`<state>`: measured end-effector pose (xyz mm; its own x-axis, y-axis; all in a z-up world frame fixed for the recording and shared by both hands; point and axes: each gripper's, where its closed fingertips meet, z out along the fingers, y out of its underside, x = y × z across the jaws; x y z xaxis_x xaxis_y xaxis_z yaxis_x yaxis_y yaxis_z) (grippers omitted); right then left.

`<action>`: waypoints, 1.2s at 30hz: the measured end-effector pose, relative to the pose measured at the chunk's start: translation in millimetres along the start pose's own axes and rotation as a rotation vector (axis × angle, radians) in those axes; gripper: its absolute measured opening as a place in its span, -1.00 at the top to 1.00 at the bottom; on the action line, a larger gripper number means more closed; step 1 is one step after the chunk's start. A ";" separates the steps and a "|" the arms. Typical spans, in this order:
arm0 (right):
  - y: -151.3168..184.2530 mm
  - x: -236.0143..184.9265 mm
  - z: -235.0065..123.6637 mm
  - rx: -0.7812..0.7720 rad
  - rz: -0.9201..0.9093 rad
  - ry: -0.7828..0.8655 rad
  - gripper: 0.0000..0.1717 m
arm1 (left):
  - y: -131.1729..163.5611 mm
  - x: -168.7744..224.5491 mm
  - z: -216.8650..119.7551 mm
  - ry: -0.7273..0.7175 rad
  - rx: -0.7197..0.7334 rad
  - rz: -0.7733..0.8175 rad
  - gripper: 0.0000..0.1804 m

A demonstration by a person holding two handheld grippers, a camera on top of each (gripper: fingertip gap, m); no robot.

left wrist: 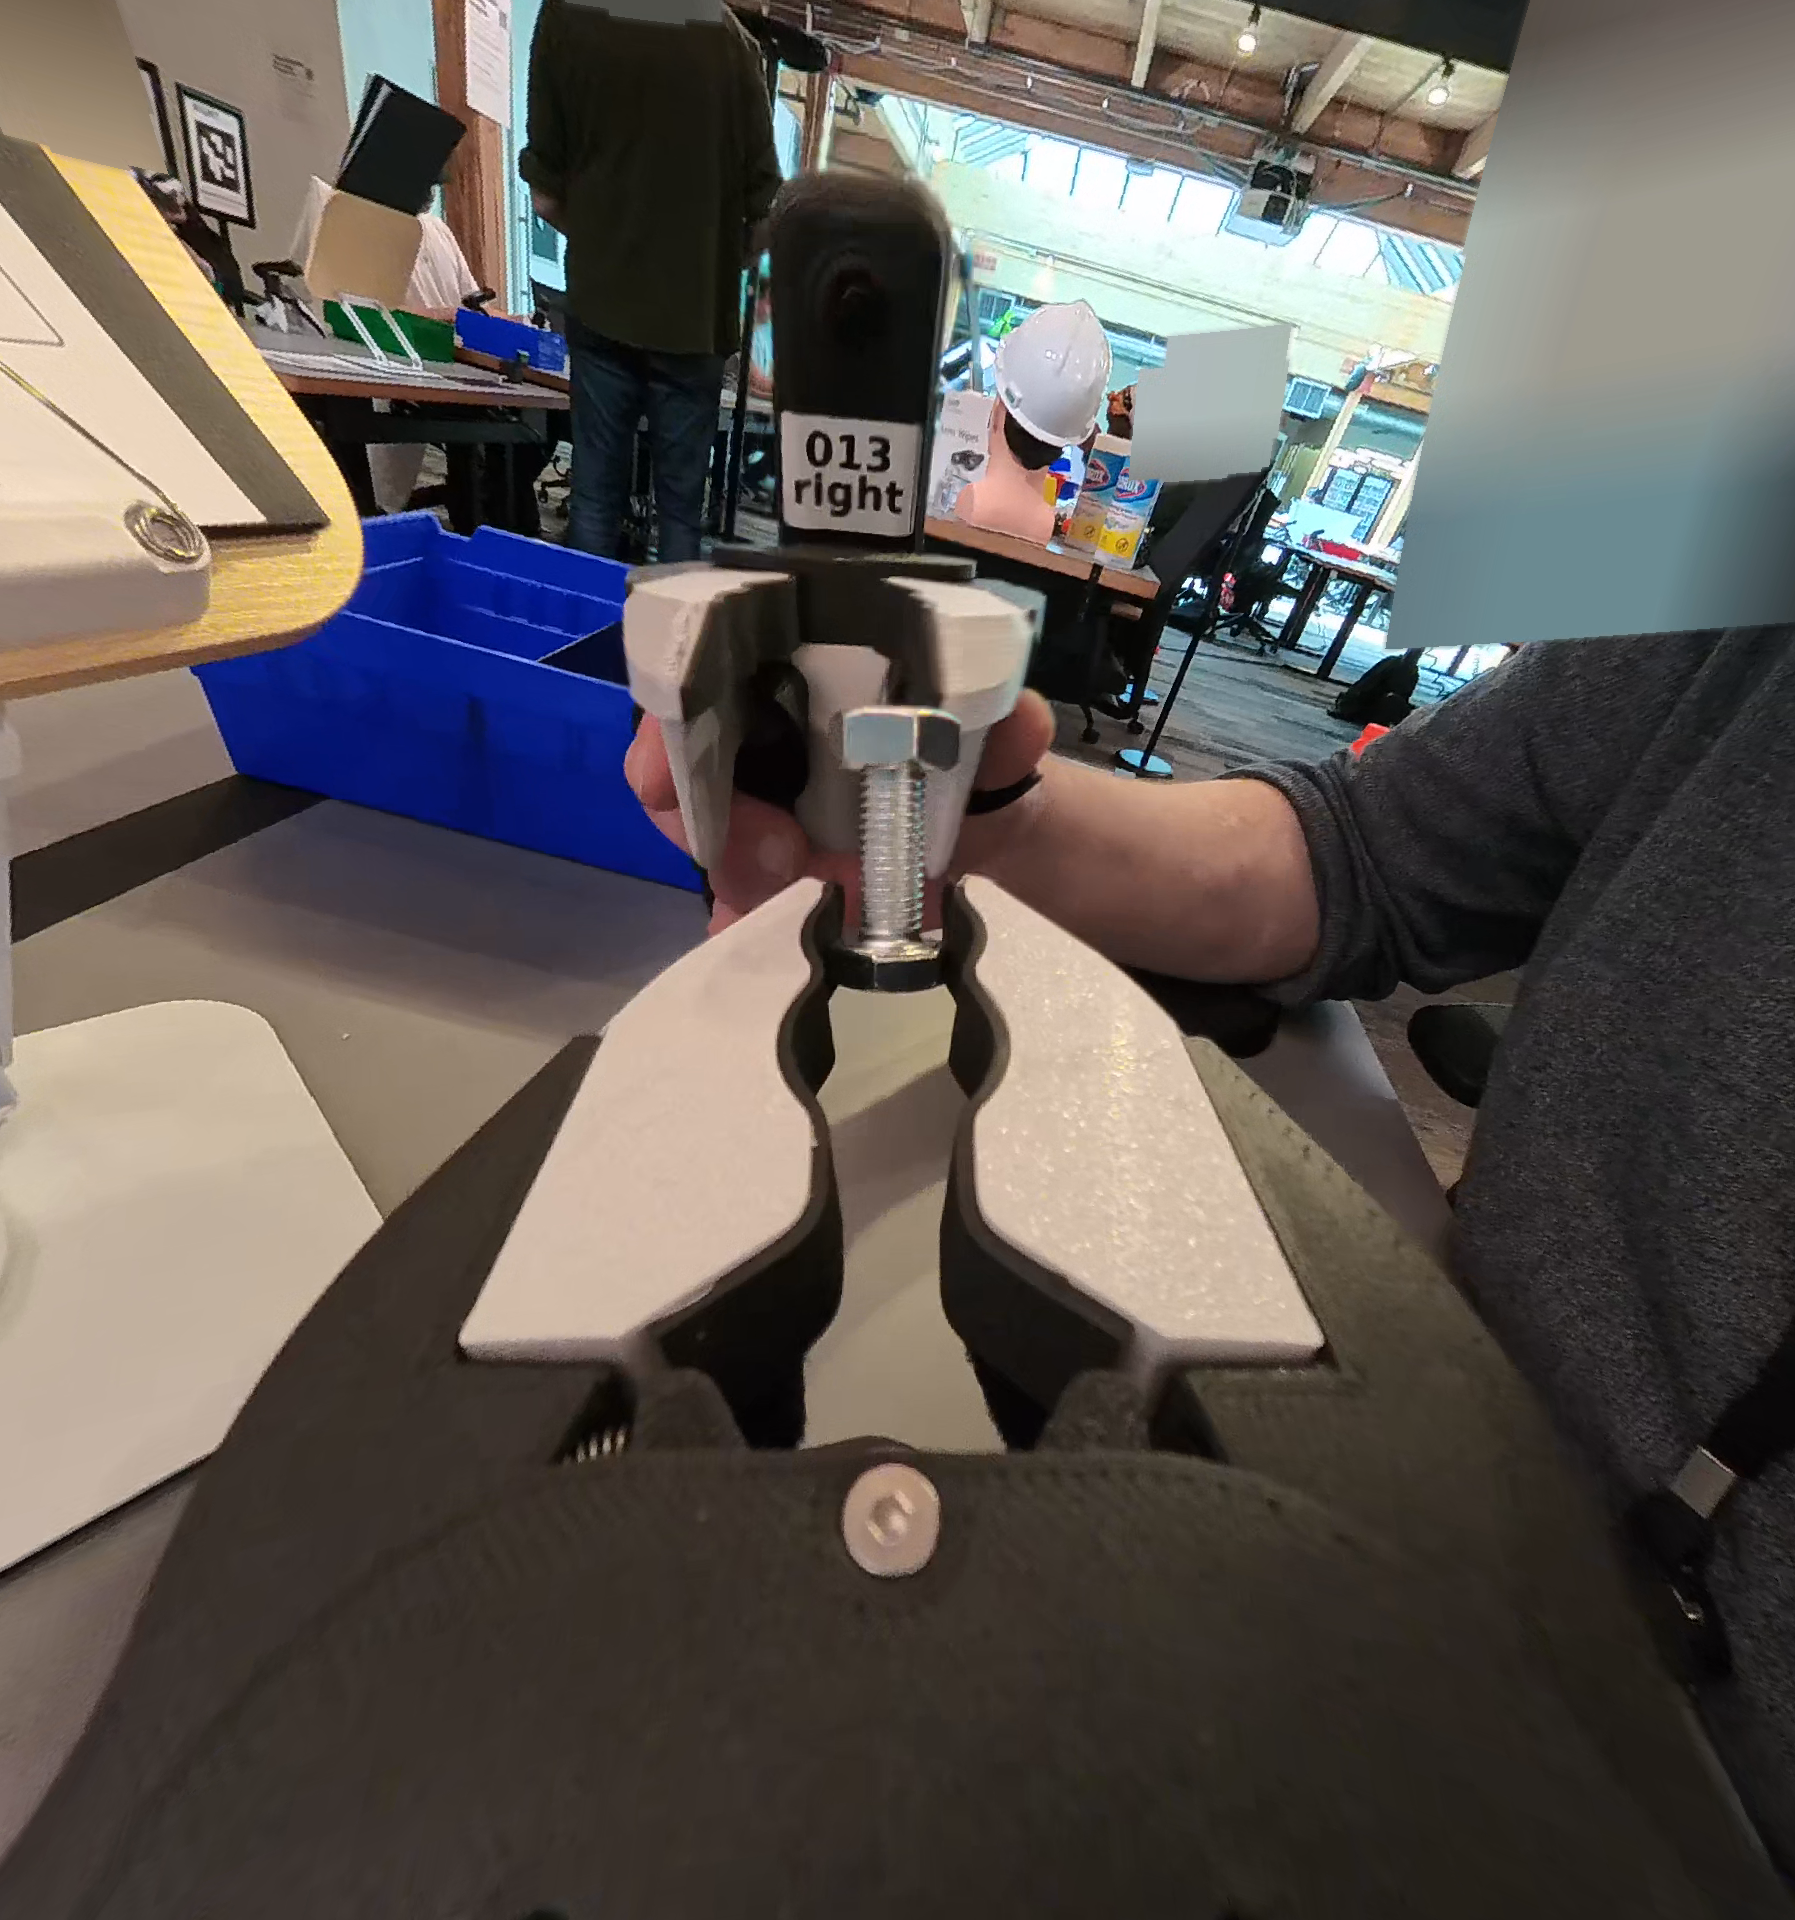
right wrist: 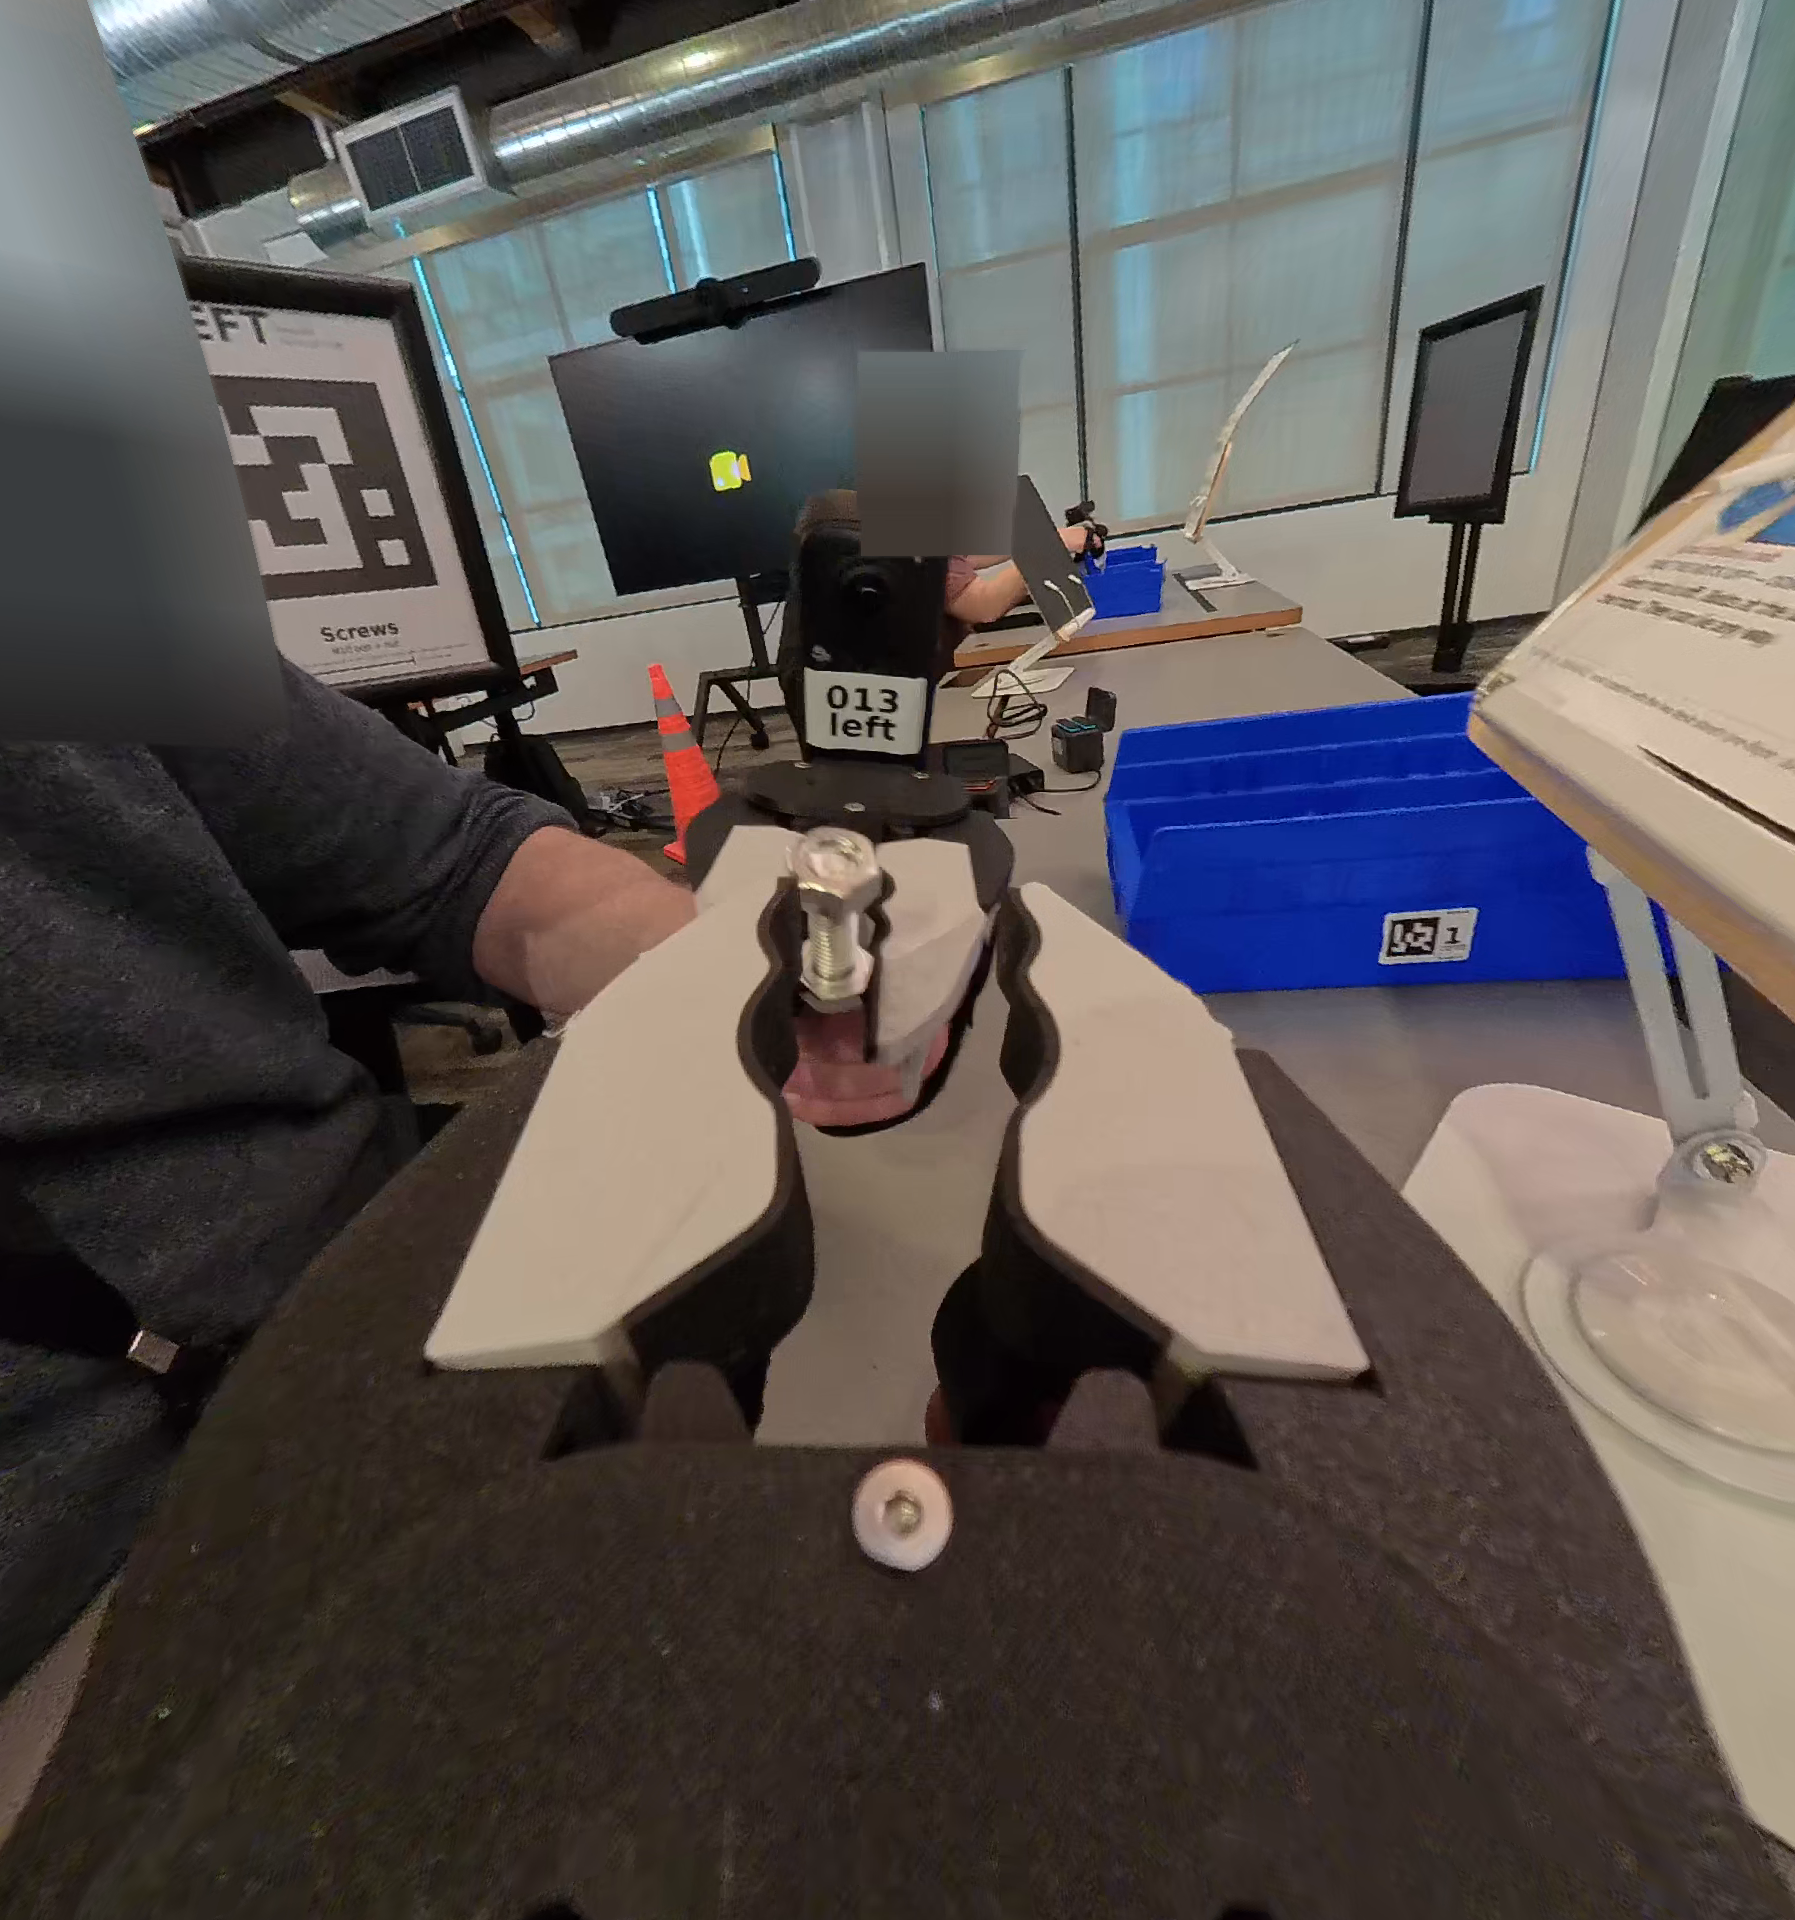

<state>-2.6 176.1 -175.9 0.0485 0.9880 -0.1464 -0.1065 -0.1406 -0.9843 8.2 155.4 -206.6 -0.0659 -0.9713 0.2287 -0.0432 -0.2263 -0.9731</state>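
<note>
Bolt (left wrist: 893, 831), bright steel with a hex head, stands upright in the air above the grey table (left wrist: 457, 935), head up, its lower end threaded into a nut (left wrist: 885, 968). The left gripper (left wrist: 890, 906) has its jaws drawn narrow on that nut, the dark pads pressed against its two sides just behind the fingertips, so bolt and nut hang clear of the table. The right gripper (right wrist: 893, 904) faces it head on. Its jaws stand wider, around the bolt and one white finger of the left gripper. The pad on one side is well clear of the bolt, and whether the other touches it cannot be told. A hand (left wrist: 768, 842) wraps the right gripper's body, with a grey sleeve (left wrist: 1495, 810) behind it over the table's near edge. Beyond the grippers, toward the far edge, sits a blue bin (left wrist: 436, 686) with dividers. A white stand (left wrist: 145, 1195) rests its flat base on the table beside the left gripper and carries a tilted board with paper overhead. Off the table, an orange cone (right wrist: 680, 758) stands on the floor, and other tables and people fill the room behind.
</note>
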 end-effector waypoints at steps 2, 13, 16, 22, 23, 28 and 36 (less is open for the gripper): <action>1.6 -6.3 5.6 -0.013 -0.012 -0.014 0.57 | 5.2 -0.2 2.5 -0.002 -0.021 0.006 0.80; 4.6 -4.7 2.6 -0.018 -0.009 -0.027 0.61 | 1.5 1.2 0.9 0.008 -0.004 0.003 0.80; 3.8 -7.9 5.3 -0.033 -0.026 -0.022 0.58 | 2.4 -0.1 0.8 0.000 -0.011 0.008 0.80; 9.0 -7.2 8.1 -0.049 -0.020 -0.017 0.61 | 6.4 1.4 3.6 -0.005 -0.040 0.025 0.80; 8.9 -6.8 7.2 -0.043 -0.014 -0.024 0.61 | 6.1 1.4 3.4 -0.005 -0.039 0.025 0.80; 8.4 -0.8 -0.5 -0.028 -0.007 -0.021 0.65 | -0.2 1.4 -1.6 0.004 -0.014 0.020 0.80; 7.5 -9.7 8.2 -0.042 -0.028 -0.029 0.59 | 6.9 -0.7 1.4 -0.011 -0.048 0.036 0.80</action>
<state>-12.1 165.9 -181.1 0.0224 0.9929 -0.1168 -0.0640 -0.1152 -0.9913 9.3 154.3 -213.5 -0.0570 -0.9795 0.1930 -0.0892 -0.1875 -0.9782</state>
